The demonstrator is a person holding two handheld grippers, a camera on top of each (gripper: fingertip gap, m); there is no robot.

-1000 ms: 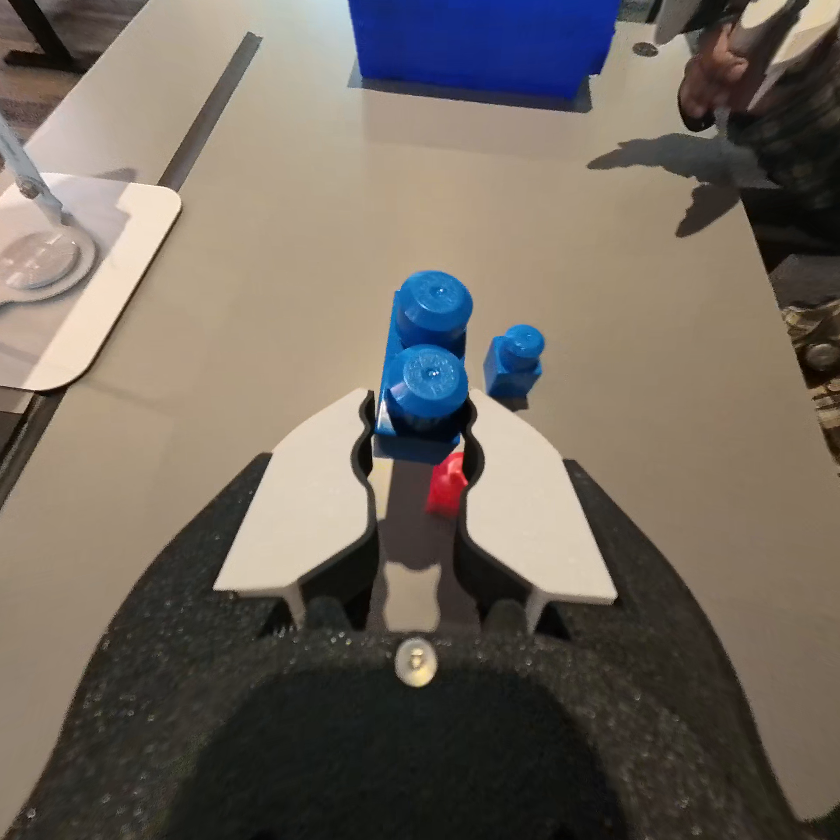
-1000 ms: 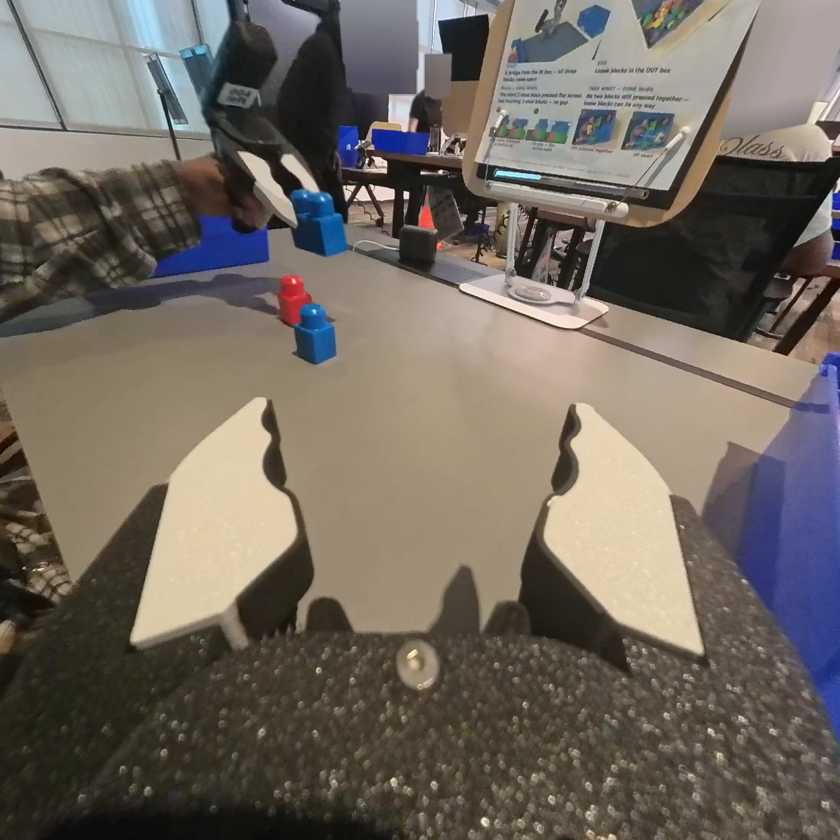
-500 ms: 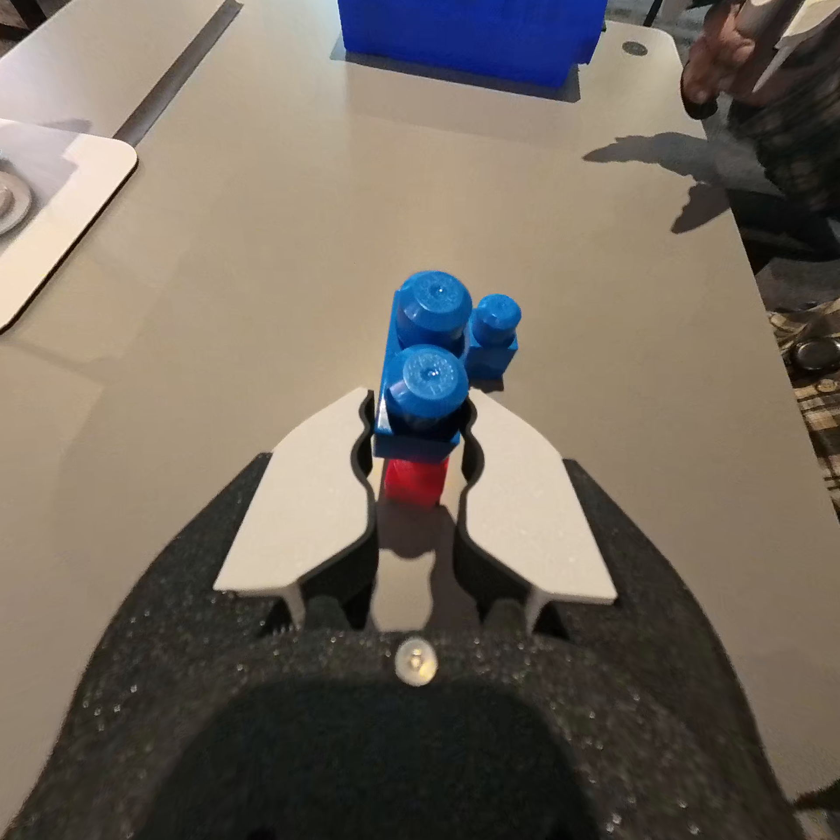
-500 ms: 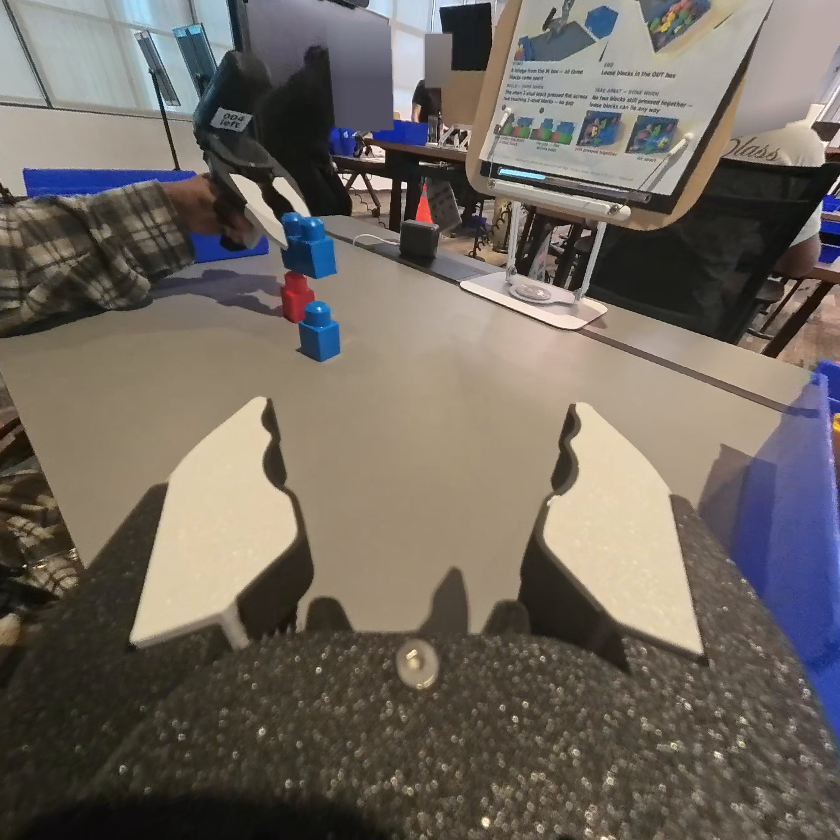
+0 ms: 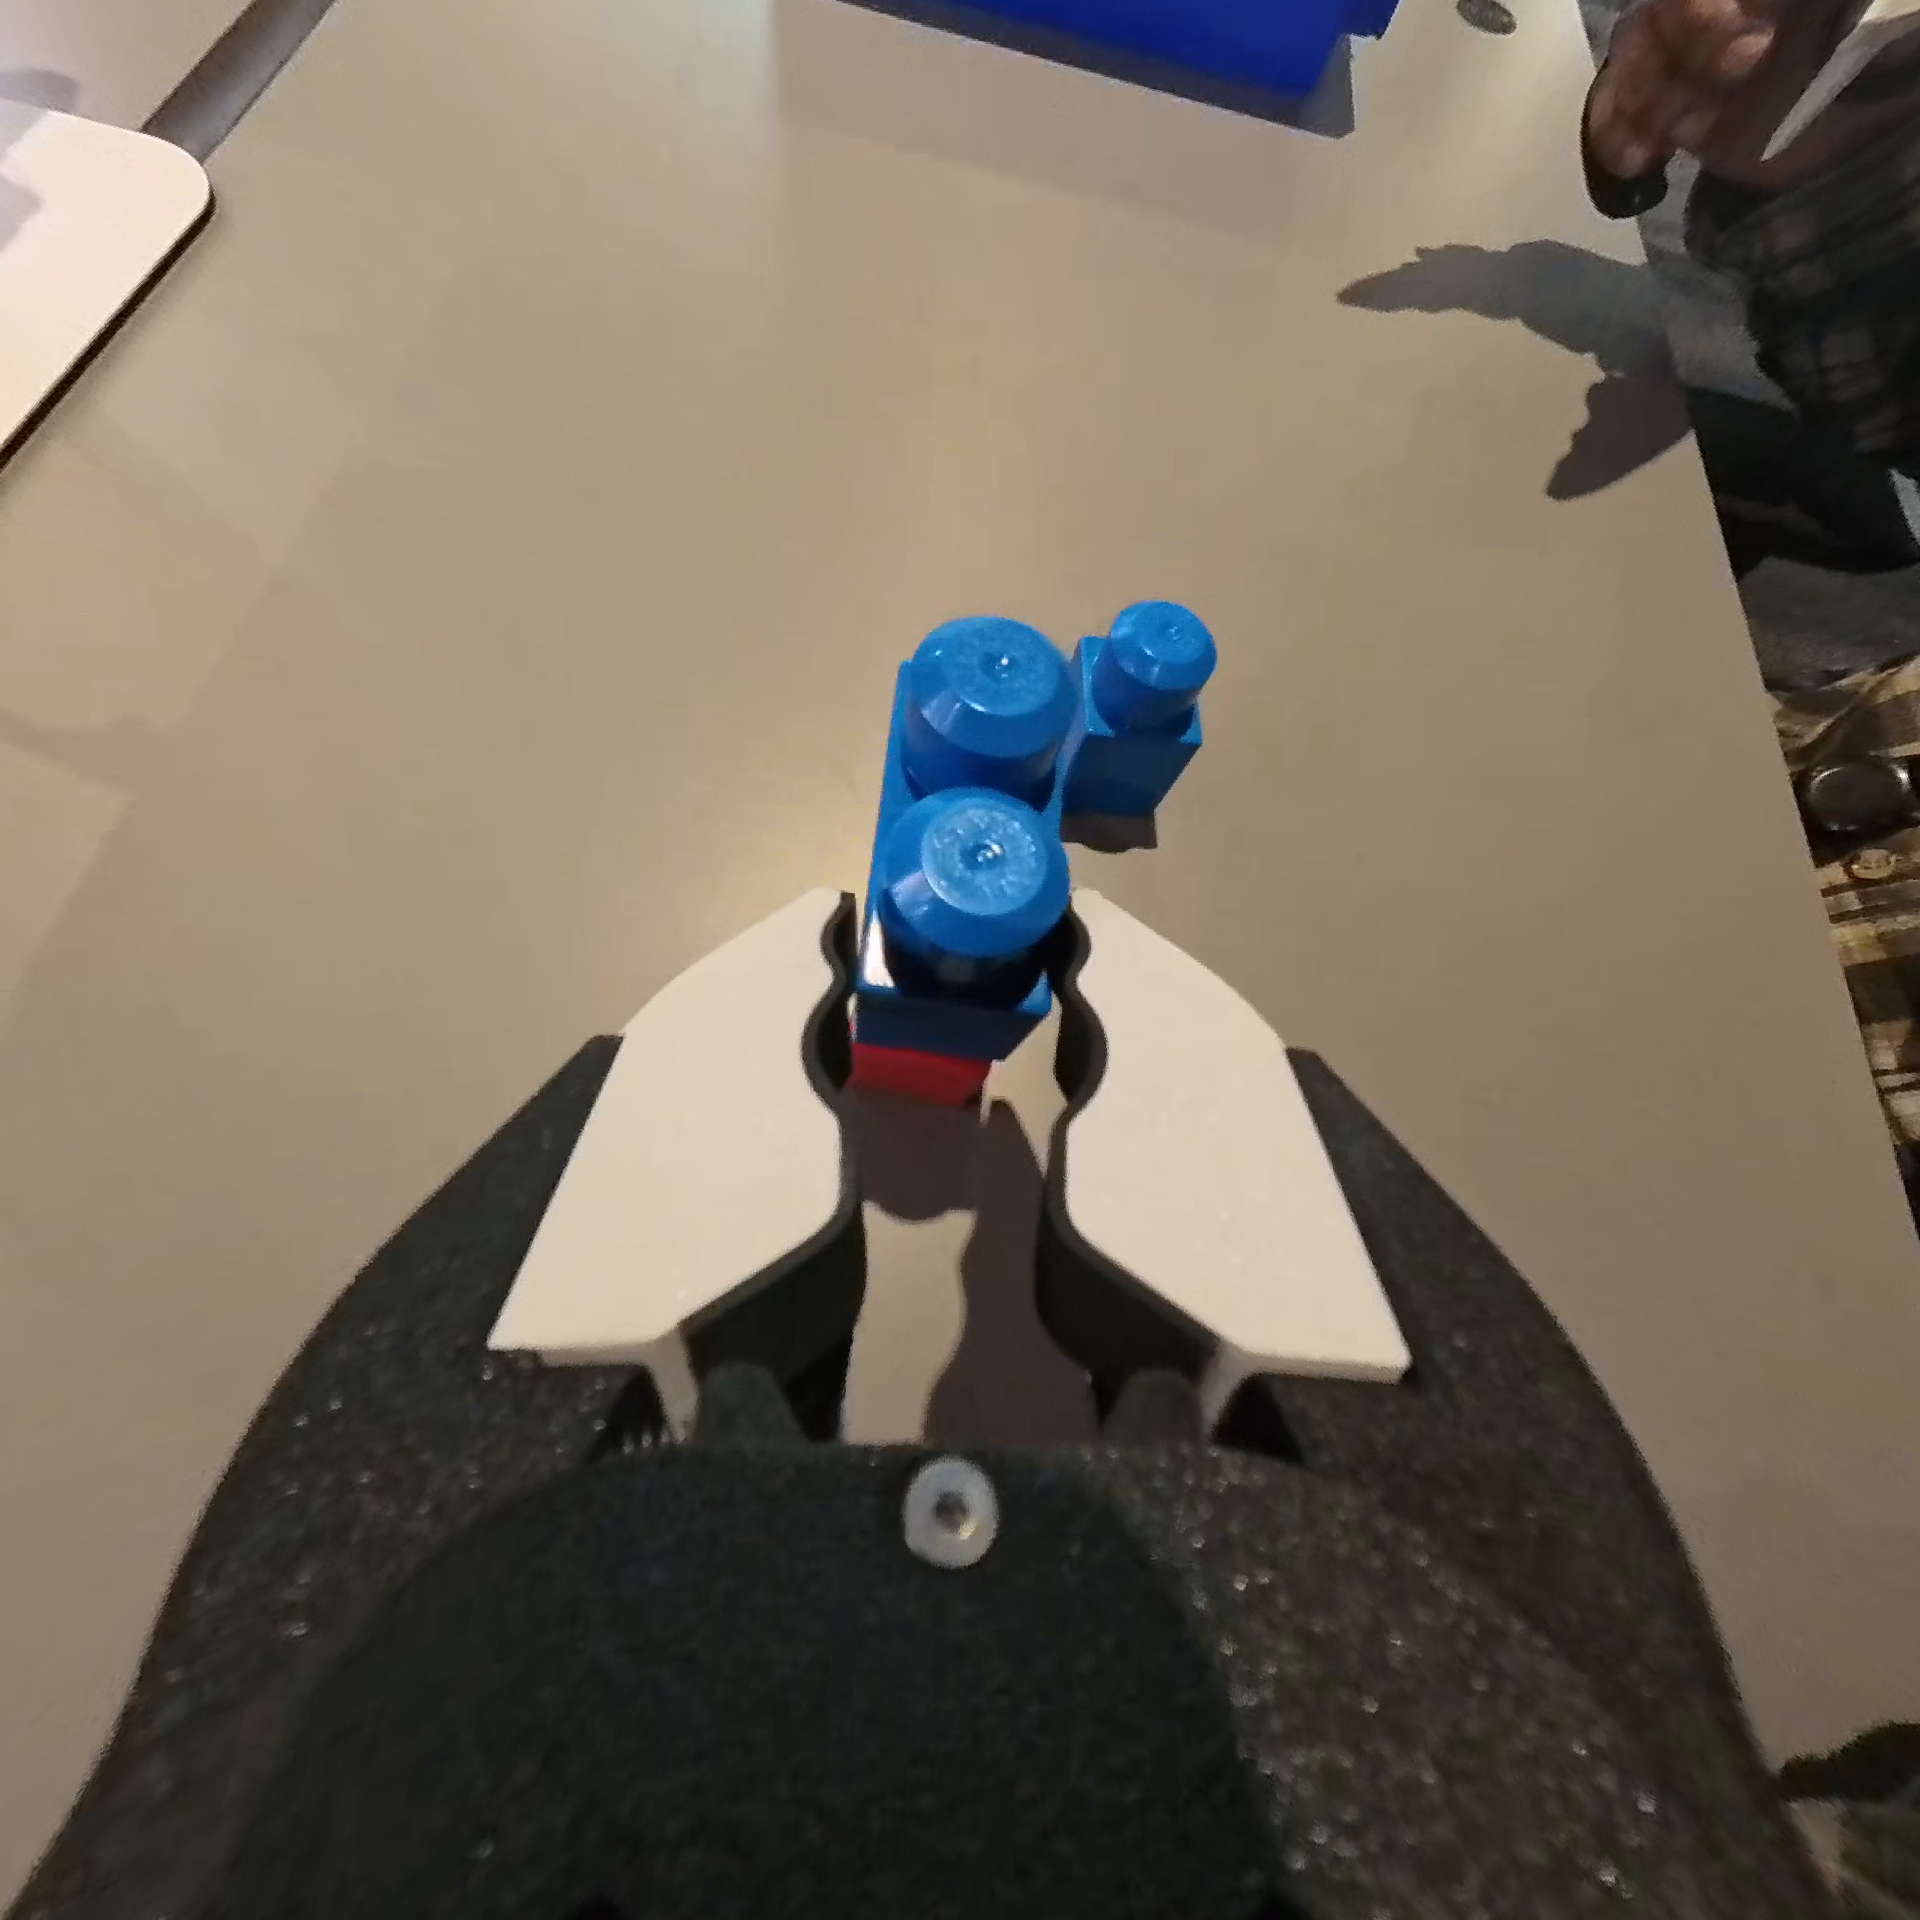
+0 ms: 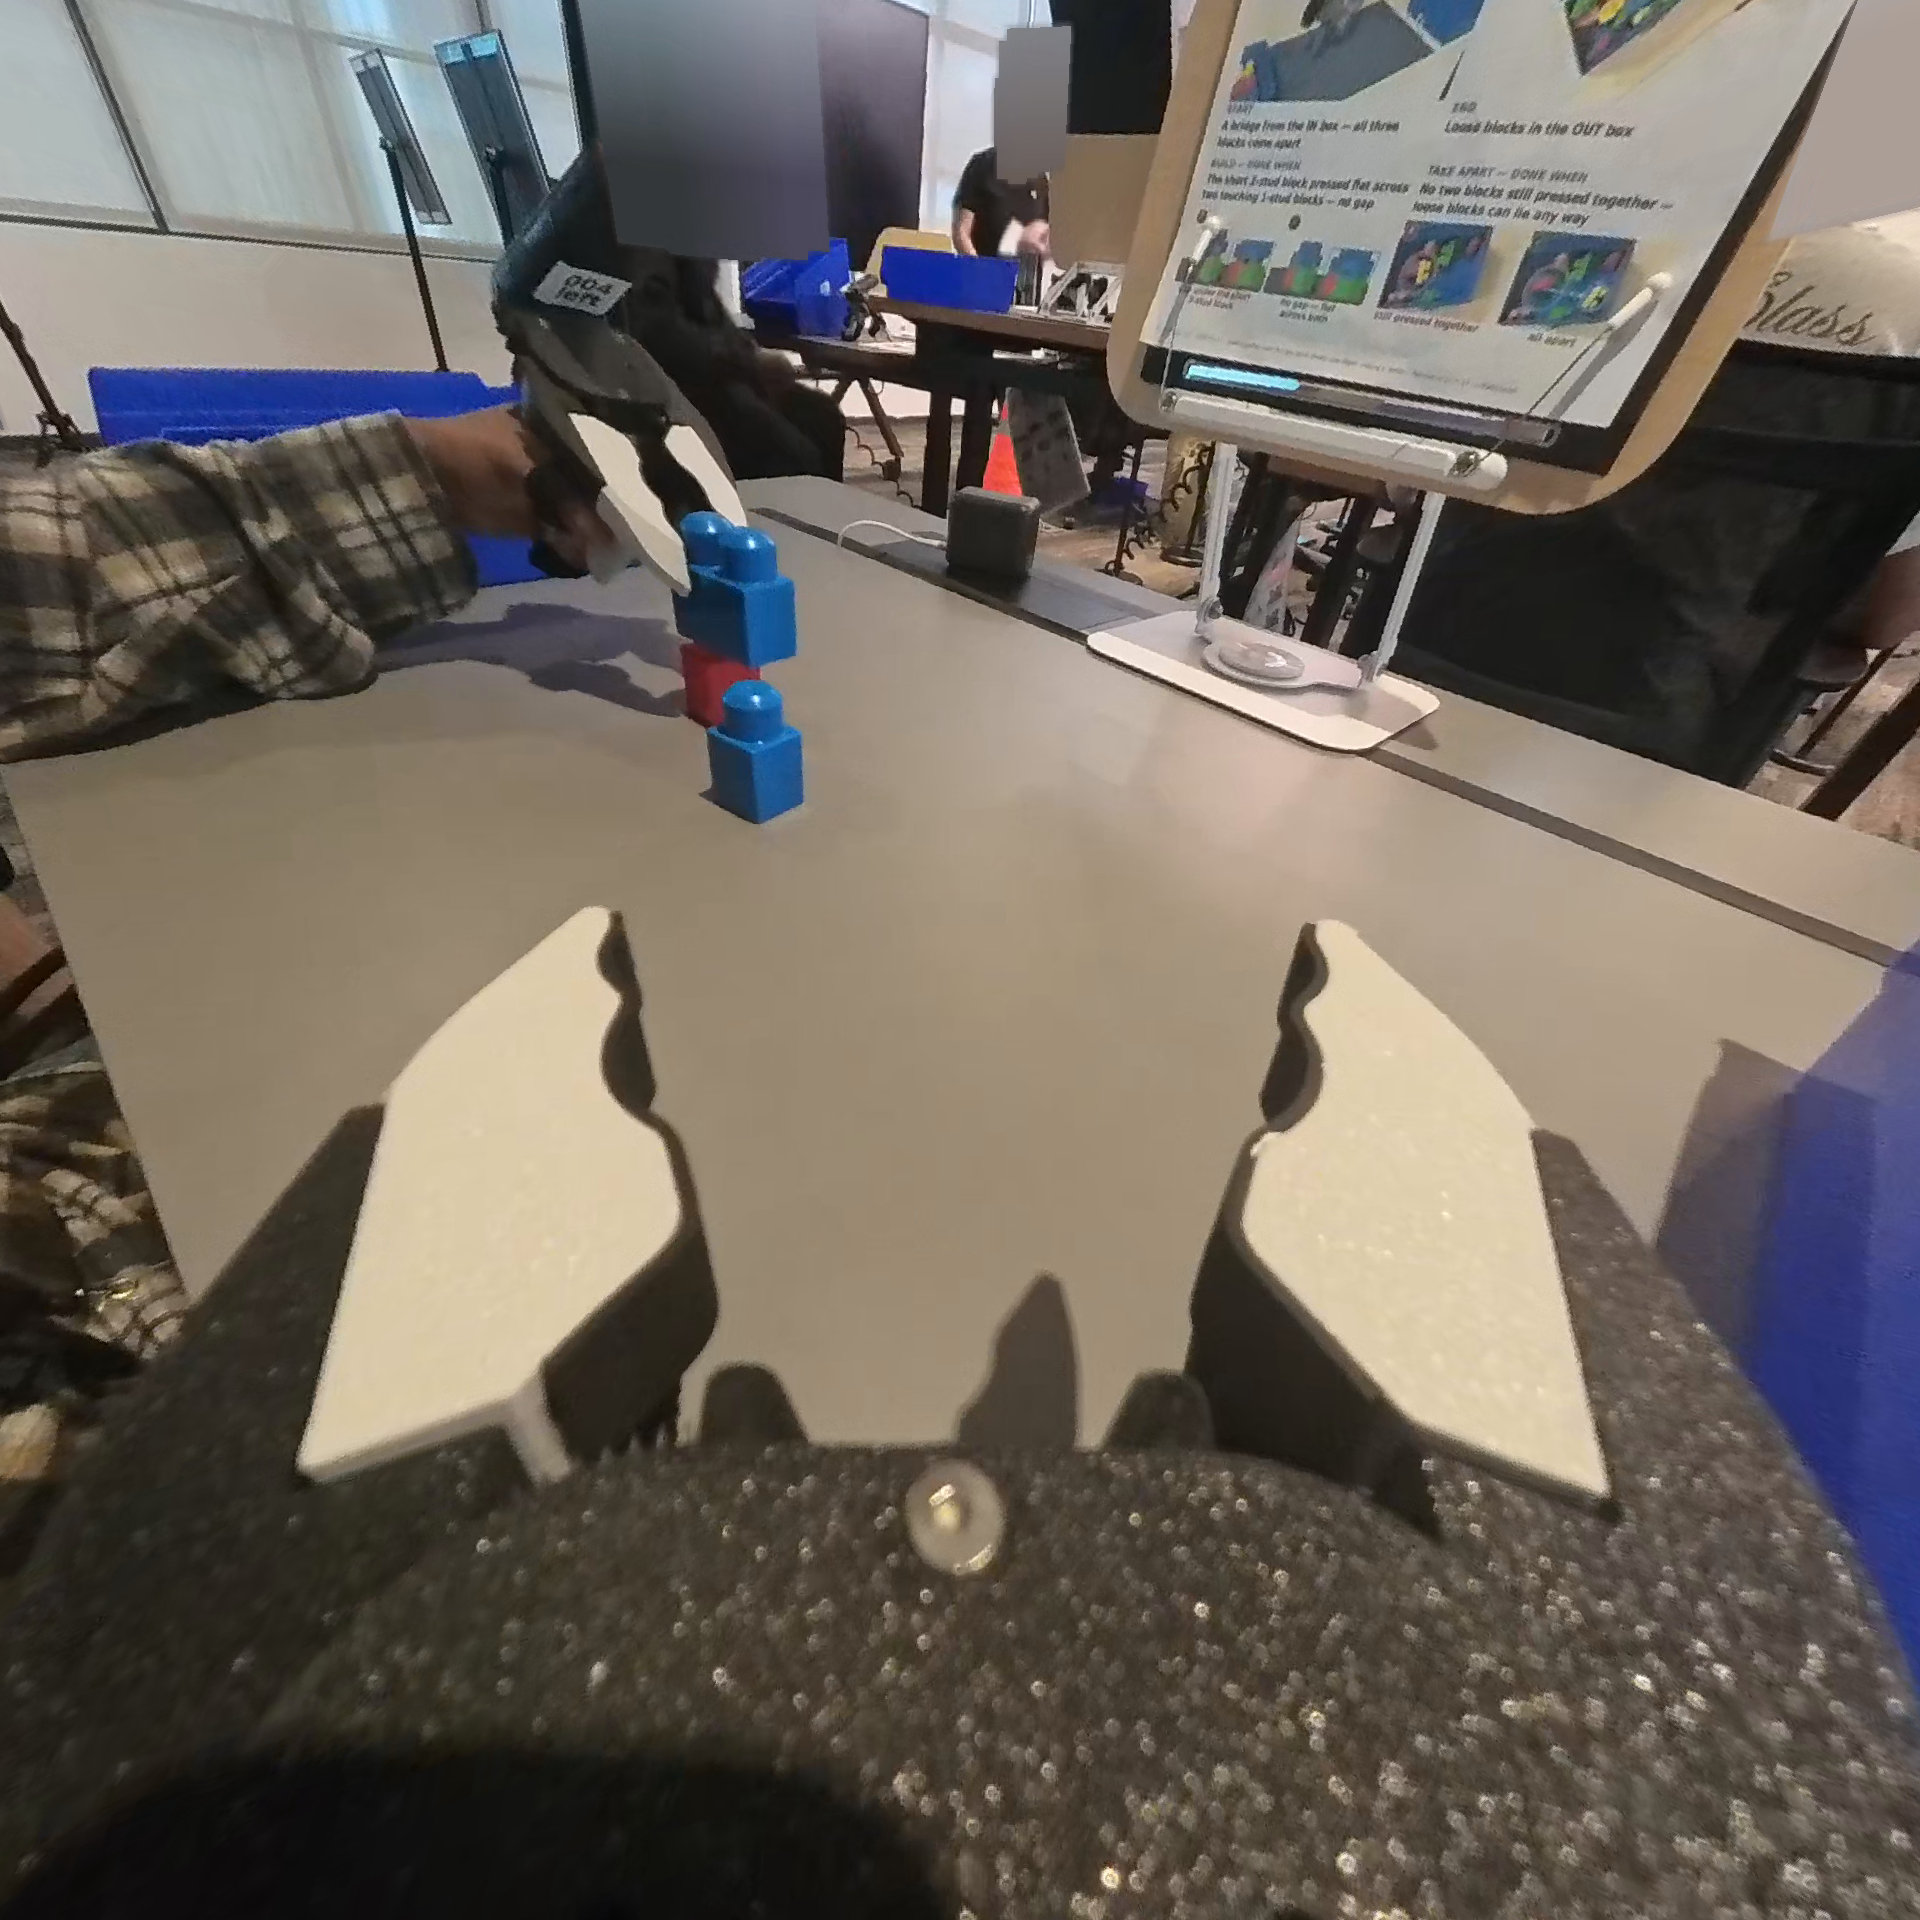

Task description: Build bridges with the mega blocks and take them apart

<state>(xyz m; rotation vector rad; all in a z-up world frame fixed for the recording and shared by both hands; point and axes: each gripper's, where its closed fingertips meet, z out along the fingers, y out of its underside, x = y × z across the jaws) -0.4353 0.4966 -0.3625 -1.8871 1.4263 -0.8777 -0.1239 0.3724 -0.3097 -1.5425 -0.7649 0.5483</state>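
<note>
Left wrist view: left gripper (image 5: 961, 961) jaws clamped on two-stud blue plastic block (image 5: 961, 821), atop red block (image 5: 914, 1075); small blue block (image 5: 1138, 717) unbridged. Right gripper (image 6: 956, 1039) jaws apart, idle. Bridge unfinished.

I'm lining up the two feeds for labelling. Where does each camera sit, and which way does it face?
Left wrist view: rides the left hand-held gripper, looking steeply down at the grey table; its fingers clamp a two-stud blue block above a red block.
Right wrist view: rides the right hand-held gripper, low over the table, facing across it; its fingers are open and empty, and a plaid sleeve shows.
Shared: both blocks, the single-stud blue block and both hand-held grippers.
</note>
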